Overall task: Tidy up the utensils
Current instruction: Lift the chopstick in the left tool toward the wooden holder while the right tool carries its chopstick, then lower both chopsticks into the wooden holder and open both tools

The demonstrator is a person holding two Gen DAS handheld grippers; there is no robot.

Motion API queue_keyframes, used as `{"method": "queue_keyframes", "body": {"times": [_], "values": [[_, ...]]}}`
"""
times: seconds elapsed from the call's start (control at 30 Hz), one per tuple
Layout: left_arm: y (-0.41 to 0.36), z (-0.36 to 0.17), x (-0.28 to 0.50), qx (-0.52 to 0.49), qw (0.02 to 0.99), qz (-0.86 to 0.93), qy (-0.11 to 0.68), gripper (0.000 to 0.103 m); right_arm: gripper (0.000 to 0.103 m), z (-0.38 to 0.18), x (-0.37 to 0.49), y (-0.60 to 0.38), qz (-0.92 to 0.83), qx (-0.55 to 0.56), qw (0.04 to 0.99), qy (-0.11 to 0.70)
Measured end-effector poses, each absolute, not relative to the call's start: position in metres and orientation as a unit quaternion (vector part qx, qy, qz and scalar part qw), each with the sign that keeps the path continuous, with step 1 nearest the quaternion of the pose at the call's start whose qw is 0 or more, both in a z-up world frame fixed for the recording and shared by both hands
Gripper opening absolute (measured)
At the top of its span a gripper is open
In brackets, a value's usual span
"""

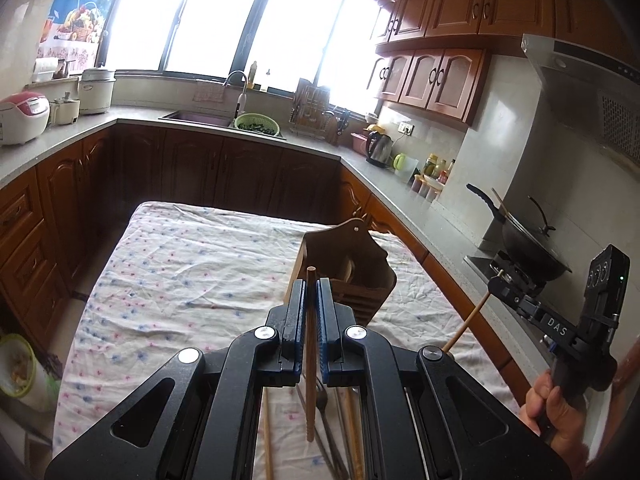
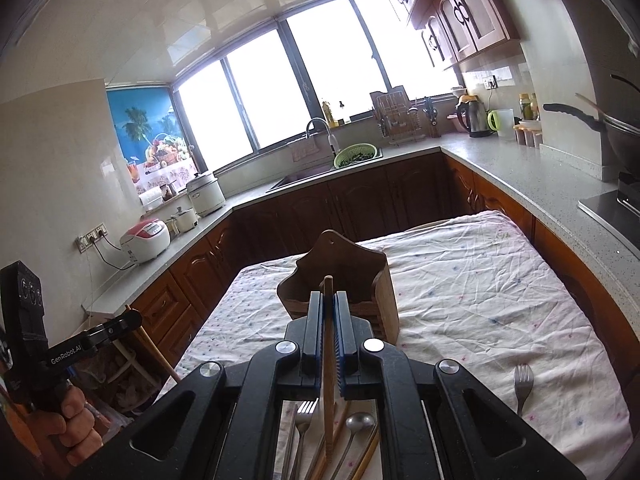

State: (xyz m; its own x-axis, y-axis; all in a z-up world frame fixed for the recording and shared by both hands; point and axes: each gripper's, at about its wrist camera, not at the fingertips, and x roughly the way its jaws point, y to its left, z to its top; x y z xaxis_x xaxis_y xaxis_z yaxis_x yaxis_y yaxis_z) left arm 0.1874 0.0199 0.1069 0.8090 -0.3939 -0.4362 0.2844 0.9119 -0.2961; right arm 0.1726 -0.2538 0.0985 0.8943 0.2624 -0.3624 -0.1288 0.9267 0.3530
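Chopsticks in both tongs now: left tongs (image 1: 310, 312) clamp a dark chopstick (image 1: 310, 360), right tongs (image 2: 329, 332) pinch a paler chopstick (image 2: 329, 360), both lifted above the table (image 1: 180, 260). Next, I'd say: tip them into the wooden holder (image 2: 344, 276). Lettering reads "DAS" and "GenRobot.AI".

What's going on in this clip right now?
A person holds a gripper in each hand. The left gripper is shut on a wooden chopstick, the right gripper on another chopstick. Both point toward the wooden holder on the cloth-covered table. More utensils lie below.
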Motion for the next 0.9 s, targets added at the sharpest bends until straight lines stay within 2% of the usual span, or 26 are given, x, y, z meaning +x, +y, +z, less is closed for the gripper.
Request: {"method": "queue_keyframes", "body": {"times": [0.4, 0.7, 0.9], "values": [[0.021, 0.138, 0.227, -0.138, 0.953, -0.179, 0.204, 0.004, 0.005, 0.133, 0.209, -0.271, 0.082, 0.17, 0.97, 0.155], [0.002, 0.182, 0.278, -0.14, 0.966, -0.167, 0.141, 0.004, 0.005, 0.17, 0.261, -0.282, 0.057, 0.175, 0.978, 0.098], [-0.015, 0.174, 0.328, -0.152, 0.968, -0.146, 0.137, 0.004, 0.005, 0.156, 0.302, -0.287, 0.042, 0.183, 0.977, 0.099]]}}
